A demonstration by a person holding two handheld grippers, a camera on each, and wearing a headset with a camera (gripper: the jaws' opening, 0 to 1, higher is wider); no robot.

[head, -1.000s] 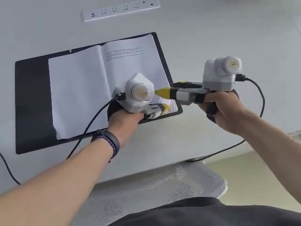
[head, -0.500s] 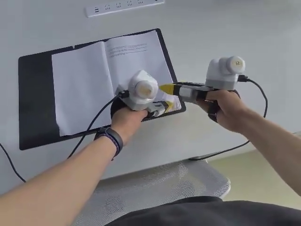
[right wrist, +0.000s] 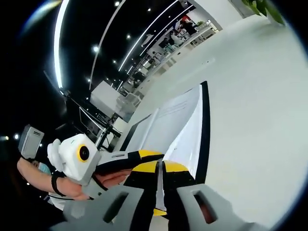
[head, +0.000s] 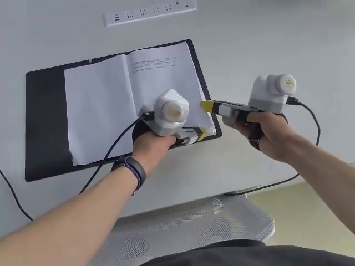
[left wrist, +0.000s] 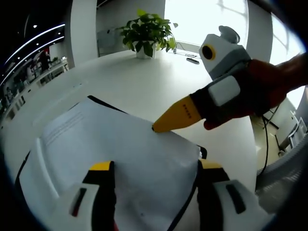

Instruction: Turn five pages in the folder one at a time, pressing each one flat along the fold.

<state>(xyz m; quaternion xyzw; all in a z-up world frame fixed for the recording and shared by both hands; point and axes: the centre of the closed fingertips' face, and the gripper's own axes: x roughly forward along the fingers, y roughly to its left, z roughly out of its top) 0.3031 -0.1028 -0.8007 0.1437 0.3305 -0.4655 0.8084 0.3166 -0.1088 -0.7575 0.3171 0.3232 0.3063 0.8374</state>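
The folder [head: 47, 127] lies open on the tabletop [head: 266, 44], directly ahead of both tongs. Its right page [head: 161, 77] lies flat. The left tongs [left wrist: 155, 168] sit at that page's near outer corner with the jaws wide apart. The sheet's corner lies between them and is not pinched. The right tongs [head: 207, 105] have their jaws pressed together on nothing. Their tip points at the page's outer edge, just beside the left tongs; whether it touches the paper cannot be told.

Since a second ago the head view has shifted as a whole, which is the camera moving. Measured against the folder, the right tip has drawn back a little from over the page toward its outer edge, and no sheet has lifted. This suggests a page turn is still being set up rather than under way. The likely next need is to free a single sheet at the corner.
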